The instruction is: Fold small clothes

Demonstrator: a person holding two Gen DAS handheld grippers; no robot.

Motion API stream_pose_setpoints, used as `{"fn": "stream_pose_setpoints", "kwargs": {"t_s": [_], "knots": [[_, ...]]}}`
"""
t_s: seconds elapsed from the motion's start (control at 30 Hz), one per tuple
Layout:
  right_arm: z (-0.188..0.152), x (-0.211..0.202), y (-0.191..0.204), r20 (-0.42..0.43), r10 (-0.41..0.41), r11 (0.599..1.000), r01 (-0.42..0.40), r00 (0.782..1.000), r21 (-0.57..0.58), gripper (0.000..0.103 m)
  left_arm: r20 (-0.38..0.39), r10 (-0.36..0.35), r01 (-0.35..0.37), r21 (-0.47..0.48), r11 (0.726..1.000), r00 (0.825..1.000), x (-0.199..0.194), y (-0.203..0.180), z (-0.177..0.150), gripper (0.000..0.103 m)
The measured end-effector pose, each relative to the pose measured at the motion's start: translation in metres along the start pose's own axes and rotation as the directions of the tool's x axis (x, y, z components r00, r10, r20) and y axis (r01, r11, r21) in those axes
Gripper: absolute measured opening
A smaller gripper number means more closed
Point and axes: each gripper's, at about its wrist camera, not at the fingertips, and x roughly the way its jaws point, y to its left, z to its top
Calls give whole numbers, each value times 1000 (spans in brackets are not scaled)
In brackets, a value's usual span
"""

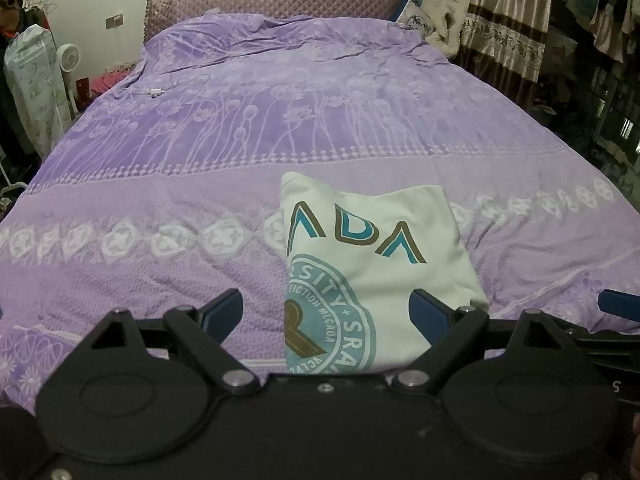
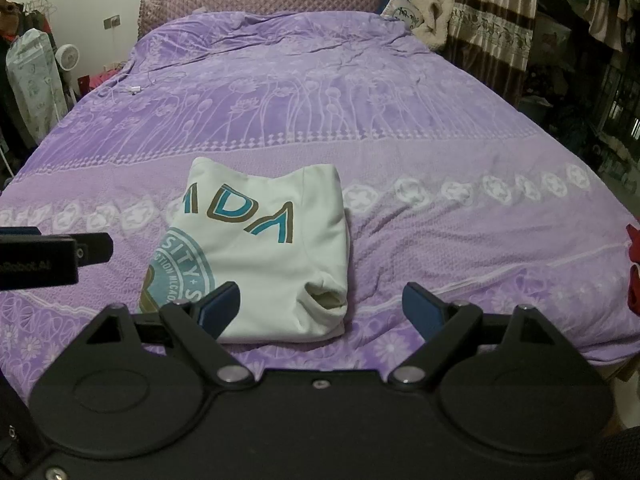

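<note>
Now: folded white shirt [image 1: 372, 264] lies flat on the purple bedspread [image 1: 200, 184], near the foot of the bed, teal-and-brown print facing up. One sleeve opening shows at its near corner in the right view [image 2: 324, 296].

Left gripper [image 1: 326, 312]: released, jaws spread wide, nothing between them; it hovers just short of the shirt's near edge.

Right gripper [image 2: 320, 308]: also released, empty, jaws apart, with the shirt's right corner ahead of its left finger.

White cable [image 1: 158, 90] lies far up the bedspread. Red cloth [image 2: 632, 268] sits at the right bed edge. No containers seen
</note>
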Motion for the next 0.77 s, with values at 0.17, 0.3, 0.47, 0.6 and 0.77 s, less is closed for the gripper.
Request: {"fn": "stream_pose_setpoints", "kwargs": {"t_s": [0.17,0.3,0.47,0.6,0.77], "knots": [[-1,0,1,3,0,1000,0,1000,2,86,5,-3,3,0,1000,1000,-2,-2,-1,92],[-1,0,0,4,1,1000,-1,1000,-2,86,13,-7,7,1,1000,1000,-4,-3,-1,92],[-3,-1,3,7,5,1000,-5,1000,-2,86,17,-8,8,-1,1000,1000,-5,-3,-1,92],[-4,-1,3,6,4,1000,-4,1000,-3,86,21,-12,12,-1,1000,1000,-6,-4,-1,92],[-5,-1,5,3,9,1000,-9,1000,1,86,38,7,-7,18,1000,999,-8,-9,-3,92]]}}
